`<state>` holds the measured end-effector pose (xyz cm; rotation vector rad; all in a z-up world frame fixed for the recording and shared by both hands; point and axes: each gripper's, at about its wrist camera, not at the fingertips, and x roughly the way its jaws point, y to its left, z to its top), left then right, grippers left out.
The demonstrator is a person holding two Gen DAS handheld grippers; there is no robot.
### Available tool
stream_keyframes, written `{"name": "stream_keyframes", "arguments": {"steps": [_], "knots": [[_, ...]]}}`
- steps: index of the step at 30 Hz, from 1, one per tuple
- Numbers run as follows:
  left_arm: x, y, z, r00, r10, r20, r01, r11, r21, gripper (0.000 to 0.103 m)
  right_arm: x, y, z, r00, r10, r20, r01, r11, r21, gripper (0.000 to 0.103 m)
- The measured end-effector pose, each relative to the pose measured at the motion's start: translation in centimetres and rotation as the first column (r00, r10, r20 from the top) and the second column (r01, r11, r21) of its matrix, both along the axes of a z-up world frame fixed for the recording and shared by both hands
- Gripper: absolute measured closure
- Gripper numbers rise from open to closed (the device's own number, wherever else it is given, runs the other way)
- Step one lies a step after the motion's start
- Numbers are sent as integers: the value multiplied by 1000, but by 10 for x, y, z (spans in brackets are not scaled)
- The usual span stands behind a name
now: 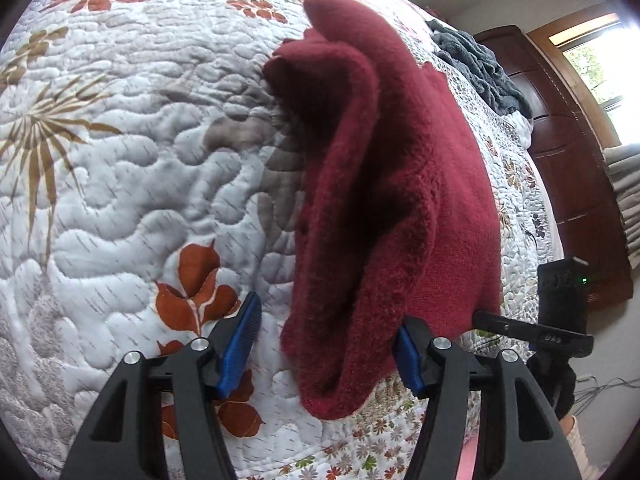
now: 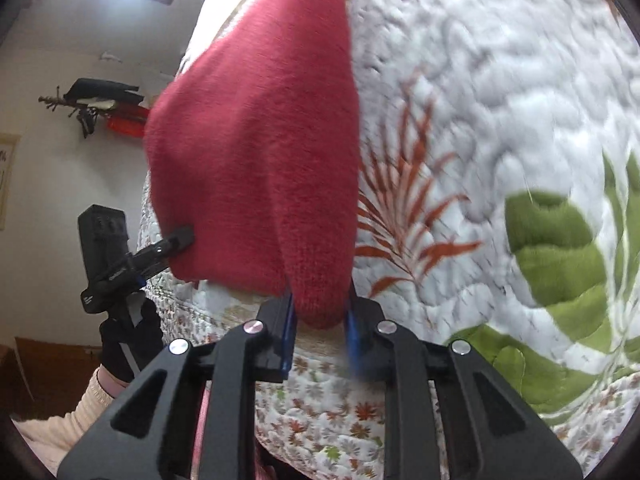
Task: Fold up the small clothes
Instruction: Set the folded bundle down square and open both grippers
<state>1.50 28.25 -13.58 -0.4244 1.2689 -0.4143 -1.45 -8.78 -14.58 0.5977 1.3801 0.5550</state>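
Right gripper (image 2: 320, 320) clamps red sweater (image 2: 260, 152) hem | left gripper (image 1: 328, 344) wide, sweater between fingers

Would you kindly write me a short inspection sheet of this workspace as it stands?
Surface: floral quilt on a bed.
Job's things: red knit garment, lifted and draped.
Clutter: grey blanket bunched at the far end.
Grippers: left gripper open, garment's edge between its fingers; right gripper shut on the garment's edge.
Cables: wires on the floor.
Surroundings: dark wooden dresser, window, wall hooks.
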Motion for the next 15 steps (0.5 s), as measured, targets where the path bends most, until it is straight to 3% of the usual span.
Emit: {"name": "stream_keyframes", "arguments": {"steps": [5, 8, 11, 15], "knots": [[-4, -3, 1, 1000, 2, 11, -2, 1000, 25, 40, -1, 0, 0, 999, -34, -9, 34, 999, 4, 82], [-6, -9, 5, 1000, 16, 13, -17, 999, 42, 40, -3, 2, 7, 999, -44, 0, 44, 999, -22, 72], [-14, -12, 9, 999, 31, 10, -32, 997, 66, 40, -9, 6, 20, 999, -49, 22, 51, 996, -75, 64], [-28, -13, 14, 999, 50, -5, -49, 993, 104, 40, -22, 18, 33, 998, -41, 42, 47, 988, -148, 63]]}}
